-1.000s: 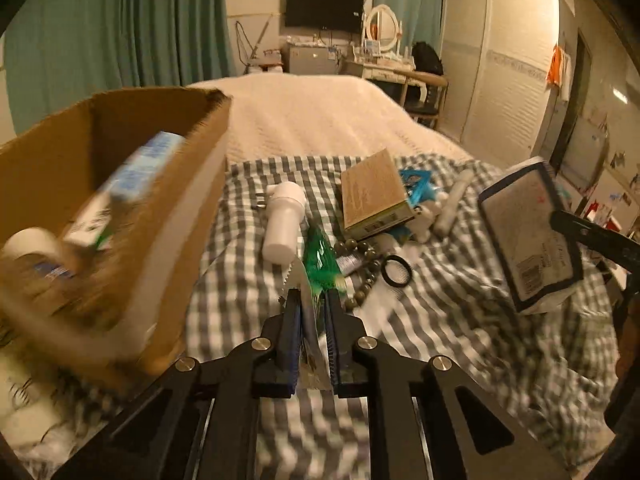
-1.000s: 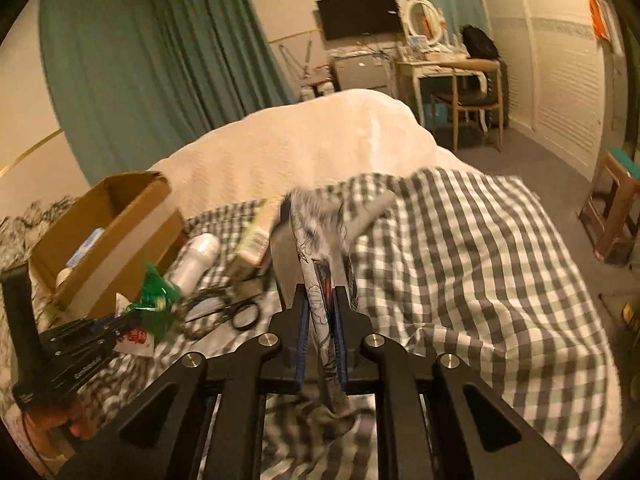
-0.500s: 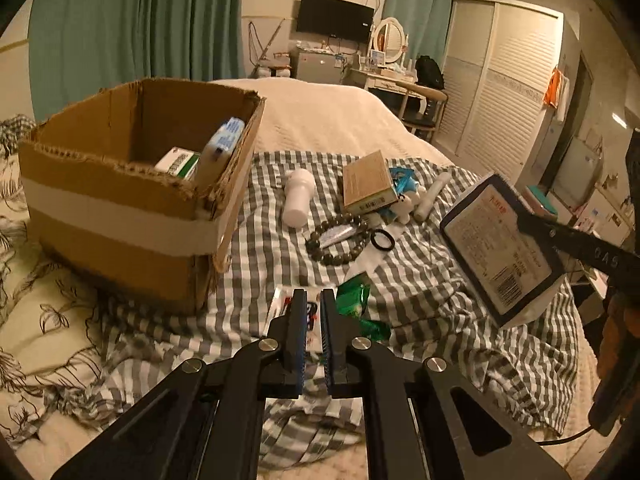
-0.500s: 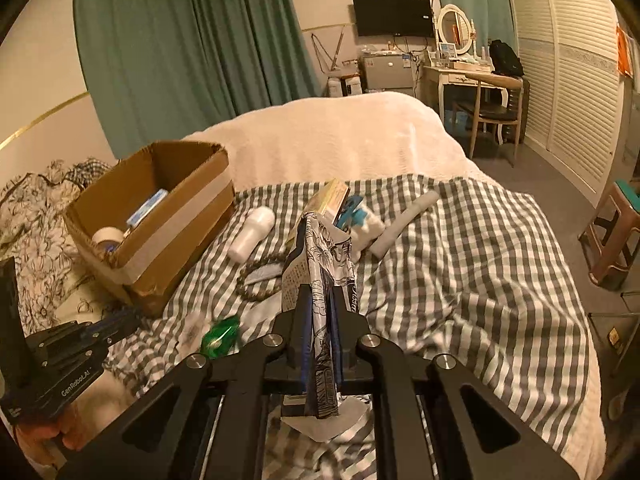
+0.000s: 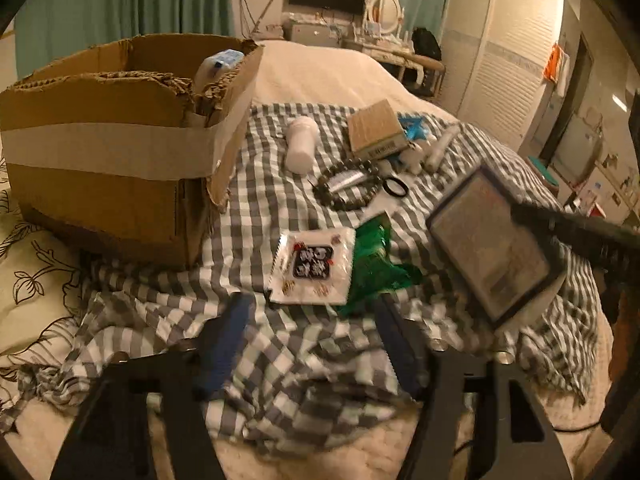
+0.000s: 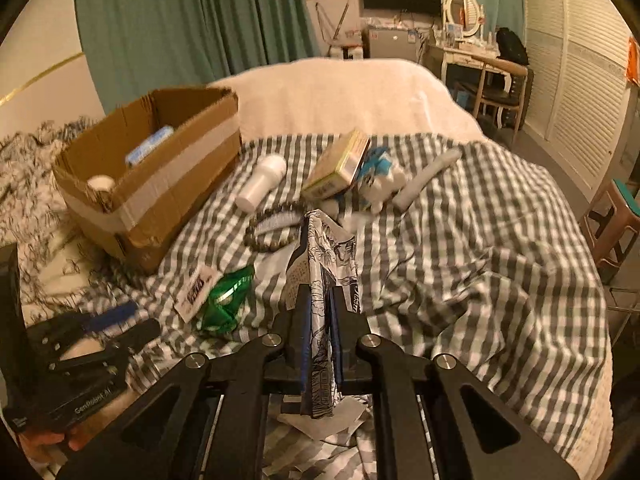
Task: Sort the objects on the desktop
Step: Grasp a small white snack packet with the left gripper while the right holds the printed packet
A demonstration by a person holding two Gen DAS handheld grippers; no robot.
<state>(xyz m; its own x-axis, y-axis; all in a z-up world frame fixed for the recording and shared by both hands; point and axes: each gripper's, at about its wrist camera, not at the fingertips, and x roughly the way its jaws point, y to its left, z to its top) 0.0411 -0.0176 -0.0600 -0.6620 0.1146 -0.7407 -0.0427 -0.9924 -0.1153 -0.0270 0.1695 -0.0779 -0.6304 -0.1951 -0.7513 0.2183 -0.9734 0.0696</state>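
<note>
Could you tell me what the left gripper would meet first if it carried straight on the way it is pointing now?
Most likely the white sachet lying flat on the checked cloth. It sits just ahead of the open left gripper, between its fingers' lines, with the green packet beside it. Depth is uncertain.

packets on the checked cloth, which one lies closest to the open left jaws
The white sachet with the black label: it lies flat just ahead of the left gripper. The green packet sits beside it, partly tucked under its right edge.
</note>
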